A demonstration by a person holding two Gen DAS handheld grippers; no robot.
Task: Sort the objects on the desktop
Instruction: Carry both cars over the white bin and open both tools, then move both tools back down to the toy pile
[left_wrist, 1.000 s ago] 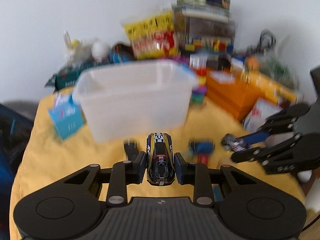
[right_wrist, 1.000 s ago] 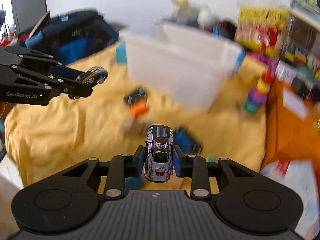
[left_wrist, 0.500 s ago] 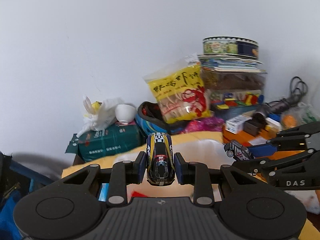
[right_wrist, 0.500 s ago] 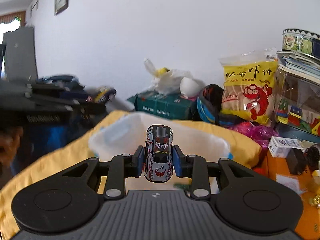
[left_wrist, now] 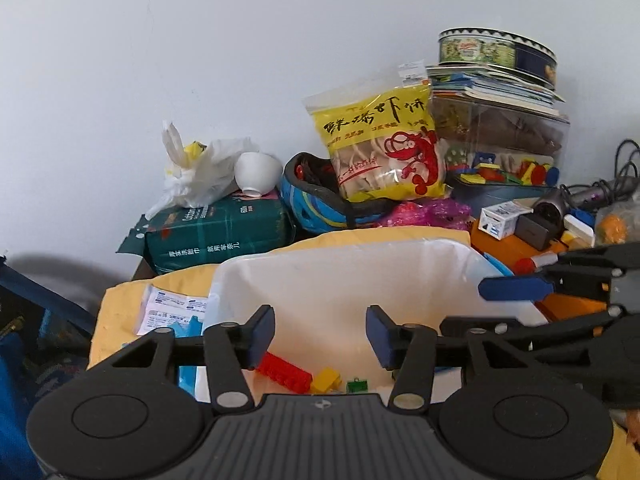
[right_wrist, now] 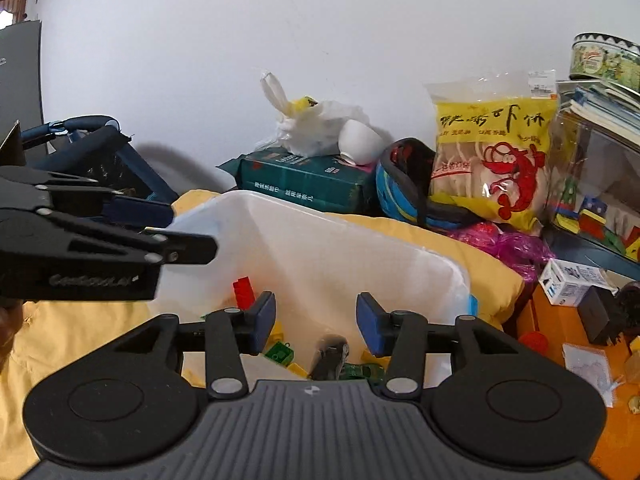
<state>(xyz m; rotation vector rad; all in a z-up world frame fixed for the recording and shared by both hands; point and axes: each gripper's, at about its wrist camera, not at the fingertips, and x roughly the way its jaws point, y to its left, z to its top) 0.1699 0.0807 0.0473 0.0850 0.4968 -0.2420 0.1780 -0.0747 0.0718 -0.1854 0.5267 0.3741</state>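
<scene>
Both tools, left and right, gape empty over one bin.

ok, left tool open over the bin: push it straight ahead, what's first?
Likely the far wall of the white bin, just ahead of the open left tool. Depth is unclear; a high pass might clear the rim and reach the blue helmet.

1. Bright, even daylight in both views; white wall lit flat, no glare.
2. Soft shadow on wall behind blue bag.
3. Strong fisheye bend, dark corners.
4. Toy car in bin motion-blurred; rest sharp.
</scene>
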